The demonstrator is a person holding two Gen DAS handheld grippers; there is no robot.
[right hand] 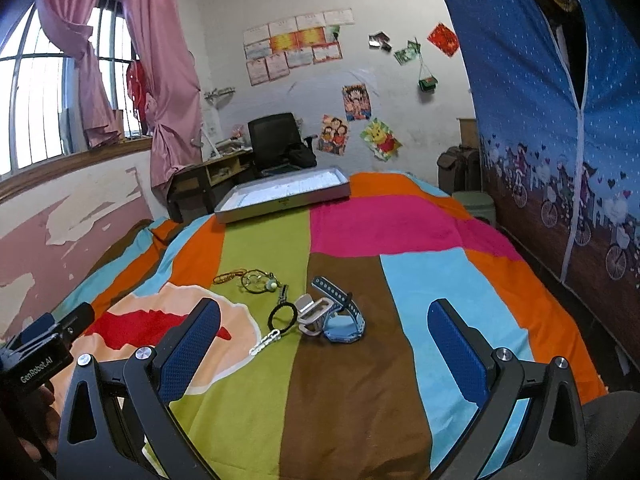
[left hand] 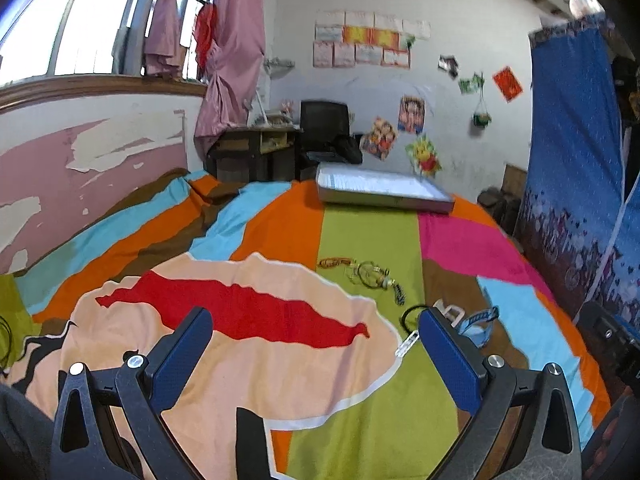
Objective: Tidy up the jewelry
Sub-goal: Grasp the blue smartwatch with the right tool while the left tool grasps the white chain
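Jaws spread on both grippers; only the right wrist view shows the blue watch [right hand: 340,326] unobstructed.

A lived-in home bedroom.

Beyond the fingers spreads a bed under a patchwork bedspread [right hand: 344,224]; farther ahead a desk [right hand: 212,176] and black office chair [right hand: 276,140] meet a poster-covered wall [right hand: 360,64]. Pink curtains [right hand: 160,80] frame a barred window [right hand: 36,112] to the fingers' left, a blue fabric wardrobe [right hand: 540,120] to their right.
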